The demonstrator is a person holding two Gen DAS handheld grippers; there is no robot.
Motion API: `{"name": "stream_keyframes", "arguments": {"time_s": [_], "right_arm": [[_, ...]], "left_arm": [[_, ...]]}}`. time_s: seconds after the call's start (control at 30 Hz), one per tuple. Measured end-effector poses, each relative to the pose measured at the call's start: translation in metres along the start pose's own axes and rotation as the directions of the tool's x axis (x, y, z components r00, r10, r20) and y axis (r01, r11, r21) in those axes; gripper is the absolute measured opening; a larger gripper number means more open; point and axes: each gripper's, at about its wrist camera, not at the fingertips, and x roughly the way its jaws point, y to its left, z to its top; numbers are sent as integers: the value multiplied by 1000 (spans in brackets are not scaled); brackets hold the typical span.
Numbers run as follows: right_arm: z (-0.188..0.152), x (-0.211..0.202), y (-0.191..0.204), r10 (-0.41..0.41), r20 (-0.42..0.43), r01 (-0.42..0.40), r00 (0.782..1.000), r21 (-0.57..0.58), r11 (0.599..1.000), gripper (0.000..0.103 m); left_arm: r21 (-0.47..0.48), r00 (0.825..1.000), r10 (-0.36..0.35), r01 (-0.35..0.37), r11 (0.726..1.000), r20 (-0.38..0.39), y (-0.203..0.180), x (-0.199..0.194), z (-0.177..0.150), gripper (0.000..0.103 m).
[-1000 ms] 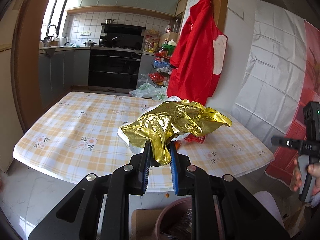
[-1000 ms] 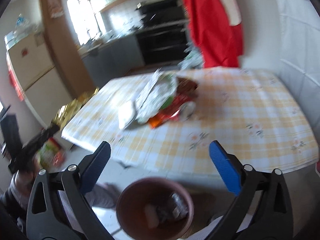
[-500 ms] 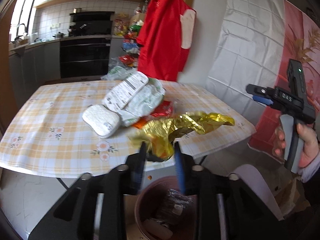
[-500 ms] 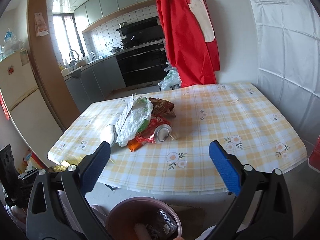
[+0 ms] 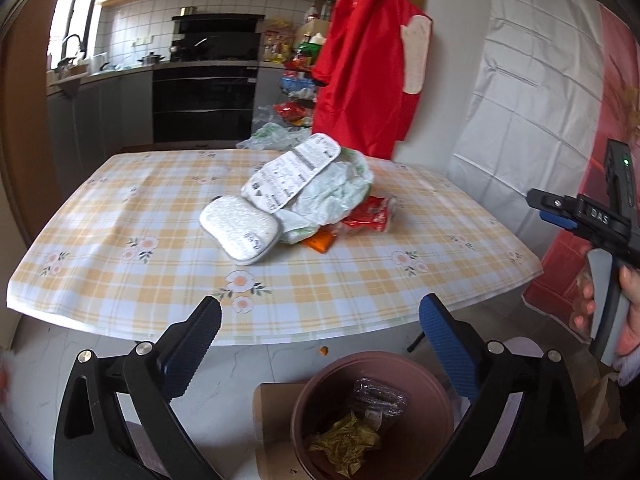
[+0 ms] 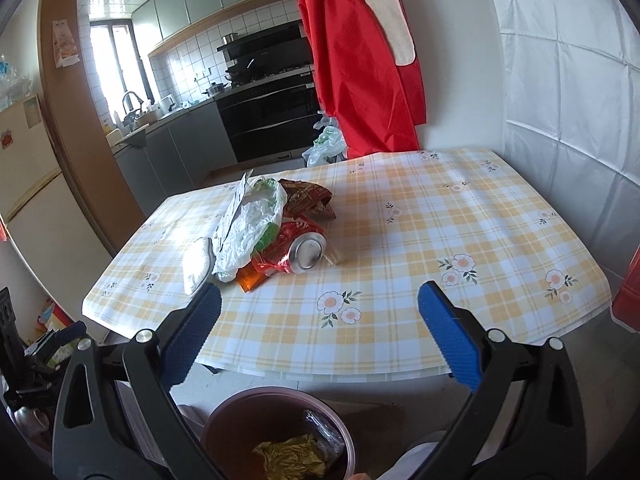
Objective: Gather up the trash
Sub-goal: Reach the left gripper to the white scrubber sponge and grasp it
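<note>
Kitchen-dining room, checked yellow tablecloth table with a trash pile: white pouch, printed white bag (text unreadable), plastic bag, red can, brown wrapper. "DAS" readable on the right gripper's body in the left view. Left gripper wide open, empty, above brown bin. Gold foil wrapper lies inside the bin. Right gripper wide open, holding nothing.

Checked-cloth table, trash pile on it, white pouch, crushed can
</note>
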Motion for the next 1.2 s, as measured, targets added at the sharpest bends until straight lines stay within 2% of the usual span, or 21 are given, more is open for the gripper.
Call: {"name": "stream_keyframes", "arguments": {"time_s": [0.2, 0.37, 0.57, 0.73, 0.87, 1.0, 1.07, 1.13, 1.2], "right_arm": [[-3, 11, 2, -32, -20, 32, 999, -23, 999, 97], [-7, 21, 2, -91, -7, 91, 996, -52, 994, 97], [-9, 43, 3, -82, -45, 80, 996, -55, 995, 97], [-11, 65, -1, -55, -63, 54, 996, -21, 998, 97], [-9, 83, -9, -25, -63, 28, 998, 39, 999, 97], [-6, 103, -15, -12, -71, 16, 997, 66, 998, 97], [-4, 111, -18, 3, -82, 3, 997, 73, 997, 97], [-3, 120, -21, 11, -95, -4, 995, 76, 997, 97], [-2, 129, -22, 19, -114, -10, 993, 82, 997, 97]], "left_arm": [[-38, 999, 49, -49, 998, -6, 17, 5, 3, 97], [-41, 996, 86, -86, 995, -10, 27, 13, 7, 97], [32, 989, 147, -147, 989, -9, 29, 38, 19, 97], [143, 979, 199, -193, 971, -32, 24, 88, 27, 97], [244, 964, 261, -240, 939, -56, 25, 144, 35, 97], [300, 948, 302, -263, 917, -94, 32, 191, 40, 97], [349, 939, 329, -278, 895, -97, 31, 208, 41, 95], [405, 925, 370, -307, 861, -86, 30, 223, 41, 94], [432, 916, 390, -318, 844, -89, 31, 237, 42, 93]]}}
